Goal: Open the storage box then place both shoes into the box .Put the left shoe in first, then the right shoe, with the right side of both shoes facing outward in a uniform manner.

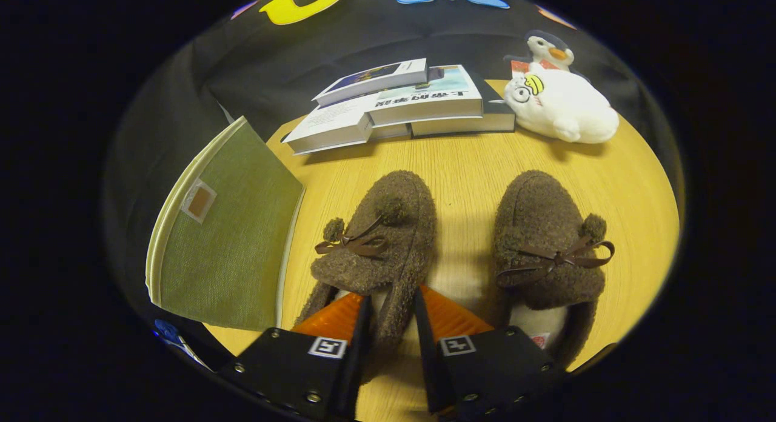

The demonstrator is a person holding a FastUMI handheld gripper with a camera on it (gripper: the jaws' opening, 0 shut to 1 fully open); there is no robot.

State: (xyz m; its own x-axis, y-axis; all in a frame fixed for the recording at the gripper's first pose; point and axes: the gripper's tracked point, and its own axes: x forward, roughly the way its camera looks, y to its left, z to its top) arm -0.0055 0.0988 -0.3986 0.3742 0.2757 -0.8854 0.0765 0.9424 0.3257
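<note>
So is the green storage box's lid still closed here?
Yes, the storage box shows a flat closed lid, while the gripper straddles the left shoe's side wall.

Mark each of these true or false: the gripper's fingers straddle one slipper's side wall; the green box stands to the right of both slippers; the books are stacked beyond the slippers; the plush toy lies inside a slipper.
1. True: the gripper has its fingers on either side of the left slipper's side wall.
2. False: the green storage box stands to the left of the slippers.
3. True: the books lie beyond them.
4. False: the plush toy sits on the table, beside the books.
</note>
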